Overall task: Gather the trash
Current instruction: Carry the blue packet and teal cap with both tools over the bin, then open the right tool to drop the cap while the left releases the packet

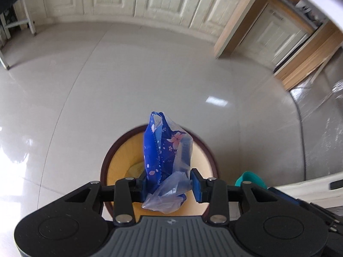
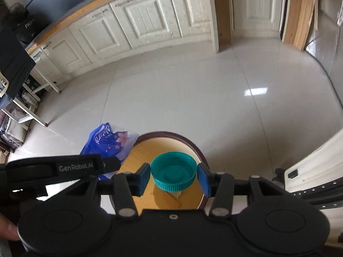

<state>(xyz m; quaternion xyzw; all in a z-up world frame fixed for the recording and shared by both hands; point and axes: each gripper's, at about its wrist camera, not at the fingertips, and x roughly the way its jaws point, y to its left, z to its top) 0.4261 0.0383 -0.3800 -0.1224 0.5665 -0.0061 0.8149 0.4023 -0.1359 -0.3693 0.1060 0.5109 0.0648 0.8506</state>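
Room: a kitchen with glossy pale floor tiles (image 2: pixel 193 98) is lying below both grippers, with cream panelled cabinets (image 2: pixel 139 19) running along the far wall.
Bin: a round waste bin (image 2: pixel 199 150) with a dark rim and a yellow-tan inside is standing directly under both sets of jaws; some pale scrap is lying at its bottom, too unclear to name.
Left gripper: the left gripper (image 1: pixel 169 184) is clamping its jaws on a blue flower-printed plastic wrapper (image 1: pixel 165 147), which is rising crumpled ahead of the jaws and sagging a little behind them.
Right gripper: the right gripper (image 2: pixel 173 176) is pinching its jaws on a teal screw cap (image 2: pixel 173 171), which is sitting open side up squarely between the pads.
Wrapper handling: it is looking light, soft and slick, so a pinch on the bunched middle, as here, is likely gripping best; a loose edge would probably slide out.
Cap handling: it is looking light and rigid with a ribbed skirt, so opposite sides of the rim are giving the pads purchase; a squeeze off the widest line could be making it pop free.
Next step, judged: both pieces are hanging over the bin mouth, so letting go looks close.
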